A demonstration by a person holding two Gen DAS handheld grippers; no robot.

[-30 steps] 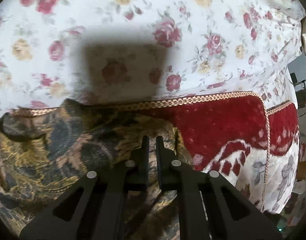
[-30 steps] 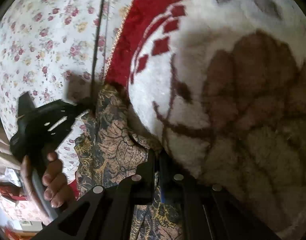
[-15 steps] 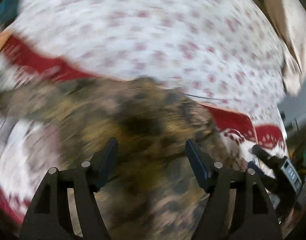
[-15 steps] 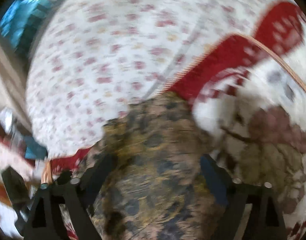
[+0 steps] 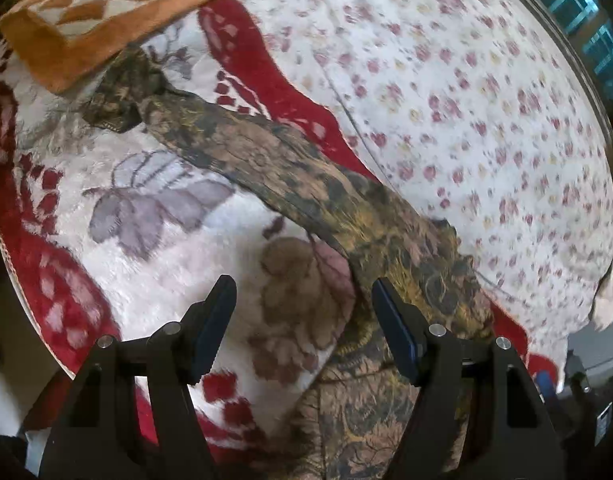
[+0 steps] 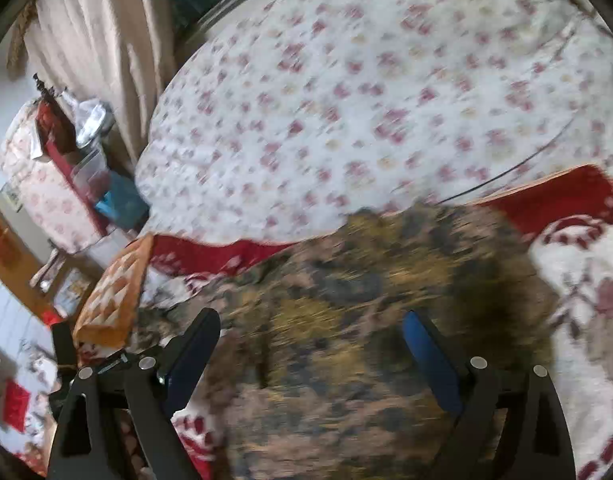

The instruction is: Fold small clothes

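A dark brown and gold patterned garment [image 5: 306, 184] lies on the red and white plush blanket [image 5: 154, 248]. In the left wrist view it stretches as a long strip from upper left down to the lower right, passing under my right finger. My left gripper [image 5: 302, 328] is open and empty just above the blanket. In the right wrist view the same garment [image 6: 366, 312] fills the lower middle, blurred. My right gripper [image 6: 310, 352] is open above it, holding nothing.
An orange and white checkered cushion [image 5: 102, 12] lies at the blanket's far end, also in the right wrist view [image 6: 114, 300]. A white floral bedsheet [image 5: 466, 100] covers the bed beyond. Curtains [image 6: 106, 40] and cluttered furniture [image 6: 54, 160] stand past the bed's edge.
Both grippers were shut on the garment a second ago. Both have opened and let it go, and have pulled back; the garment now lies on the blanket.
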